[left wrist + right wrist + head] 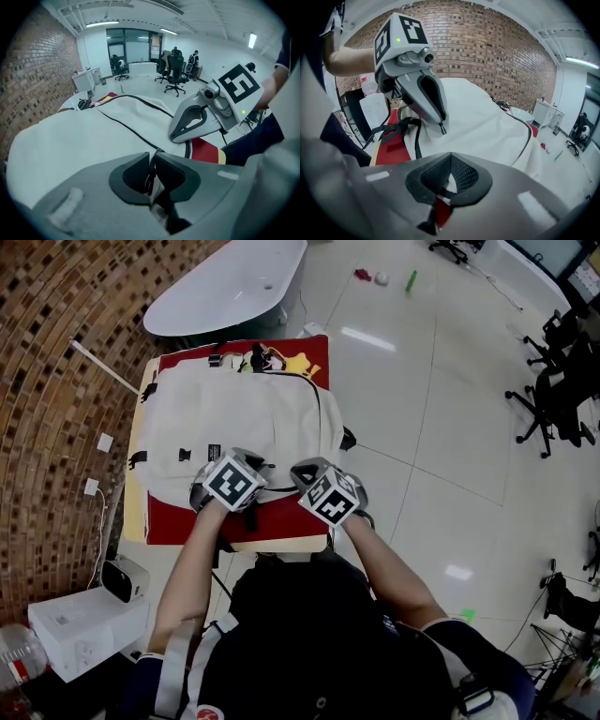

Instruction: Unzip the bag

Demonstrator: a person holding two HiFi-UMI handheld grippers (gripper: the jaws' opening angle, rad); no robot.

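Zipper pull (151, 178) at edge of bag (234, 418)

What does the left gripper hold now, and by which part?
The left gripper pinches the bag's dark zipper pull by its cord, between its jaws.

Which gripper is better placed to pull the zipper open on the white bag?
Left. The left gripper has its jaws closed on the dark zipper pull. The right gripper only pinches the bag beside it, probably to steady it.
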